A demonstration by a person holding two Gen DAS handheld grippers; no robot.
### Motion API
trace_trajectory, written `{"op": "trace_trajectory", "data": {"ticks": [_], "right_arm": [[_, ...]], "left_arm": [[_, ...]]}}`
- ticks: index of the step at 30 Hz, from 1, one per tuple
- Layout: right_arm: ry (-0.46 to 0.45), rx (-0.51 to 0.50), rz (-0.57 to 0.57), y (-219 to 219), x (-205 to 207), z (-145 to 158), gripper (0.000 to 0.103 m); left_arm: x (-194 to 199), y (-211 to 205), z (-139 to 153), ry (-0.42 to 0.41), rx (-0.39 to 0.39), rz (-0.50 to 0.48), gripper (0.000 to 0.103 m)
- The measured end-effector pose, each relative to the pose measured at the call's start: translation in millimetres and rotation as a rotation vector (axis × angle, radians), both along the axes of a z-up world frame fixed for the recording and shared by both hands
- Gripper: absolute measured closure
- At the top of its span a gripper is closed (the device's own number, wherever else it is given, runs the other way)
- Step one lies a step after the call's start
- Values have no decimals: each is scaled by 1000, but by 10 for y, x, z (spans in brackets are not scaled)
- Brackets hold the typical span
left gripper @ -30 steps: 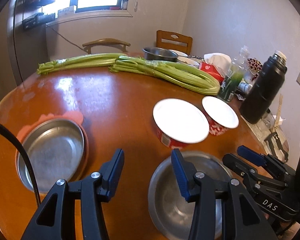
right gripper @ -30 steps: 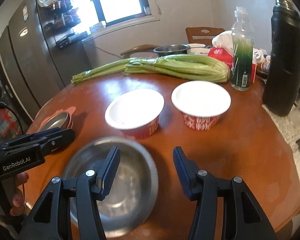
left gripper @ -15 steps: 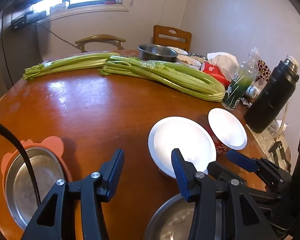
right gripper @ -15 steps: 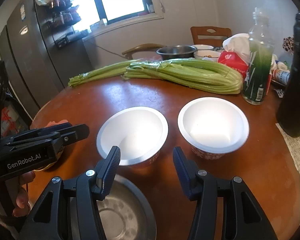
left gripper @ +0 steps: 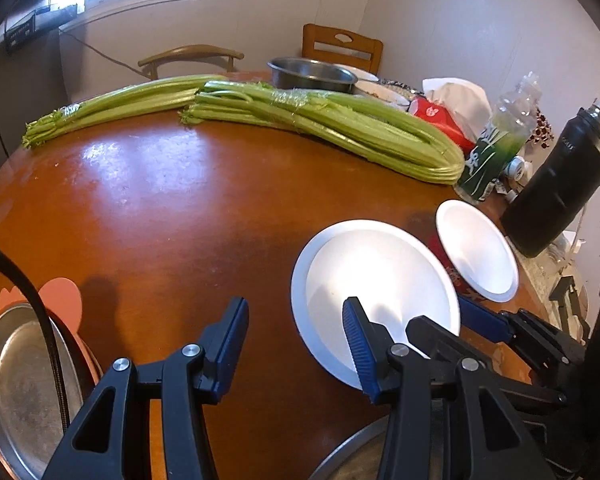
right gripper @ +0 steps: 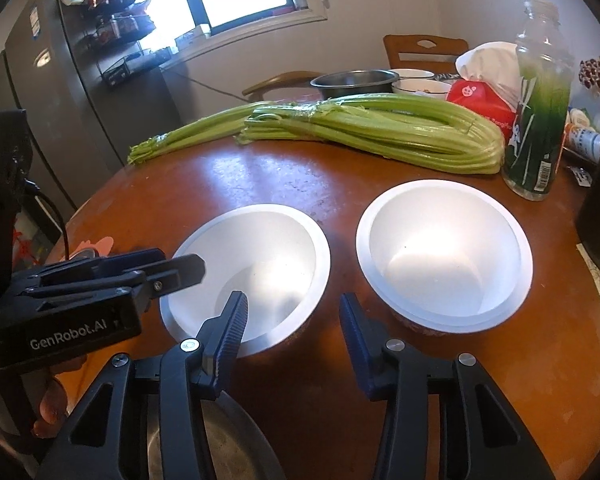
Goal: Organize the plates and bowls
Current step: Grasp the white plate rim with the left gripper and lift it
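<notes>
1. The left gripper [left gripper: 294, 338] has its jaws spread wide and holds nothing; its right finger [left gripper: 360, 350] overlaps the near rim of the nearer white bowl [left gripper: 374, 280] in the left wrist view, while its left finger hangs over bare table.
2. The right gripper [right gripper: 290, 330] is likewise open and empty. Its left finger [right gripper: 230, 326] sits at the near rim of that same bowl [right gripper: 252, 260], and its right finger points at the gap before the second white bowl [right gripper: 444, 252].
3. What changed: a second ago both grippers sat low over a steel bowl [right gripper: 216, 444] at the near edge; now both have pushed forward, so that bowl has slid to the bottom of each frame and the two white, red-sided bowls fill the middle. None of the dishes seems to have moved.
4. My reading is that the steel bowl is set aside for now and a white bowl is the next pick — probably the left one, since both grippers crowd its rim.
5. Further out: another steel dish [left gripper: 24, 384] rests on a pink mat [left gripper: 62, 300] at the near left. The two white bowls stand side by side, close but apart.
6. Beyond them, celery bunches [left gripper: 324, 128] lie across the far table [left gripper: 160, 208]; a green bottle [right gripper: 538, 120] and a black flask [left gripper: 556, 188] stand on the right — the flask just beside the second bowl, so a swing that way risks a knock.
</notes>
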State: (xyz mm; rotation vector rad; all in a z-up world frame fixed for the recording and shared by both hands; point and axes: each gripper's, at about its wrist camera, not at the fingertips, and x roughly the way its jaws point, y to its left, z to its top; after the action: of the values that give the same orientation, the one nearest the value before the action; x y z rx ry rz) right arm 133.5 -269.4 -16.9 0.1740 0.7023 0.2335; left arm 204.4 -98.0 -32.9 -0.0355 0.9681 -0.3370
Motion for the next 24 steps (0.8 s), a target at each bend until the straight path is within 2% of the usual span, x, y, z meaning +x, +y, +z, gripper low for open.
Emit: {"op": "trace_trajectory", "data": {"ticks": [4,9,16,24], "right_arm": [[-9,-7,22,27,14,6,64],[-11,-4,32,38,11,16,65],[-16,12,42,60,-7,34,68],[-35,8,43,88,-66,102,69]], "left_arm": [[0,-28,-16,6,-6,-13,56],[-9,-42,-35,28,-32,-37,65],[-42,-51,6,9,-39,-45,70],[-92,-22,99,-24,-37,-39,70]]}}
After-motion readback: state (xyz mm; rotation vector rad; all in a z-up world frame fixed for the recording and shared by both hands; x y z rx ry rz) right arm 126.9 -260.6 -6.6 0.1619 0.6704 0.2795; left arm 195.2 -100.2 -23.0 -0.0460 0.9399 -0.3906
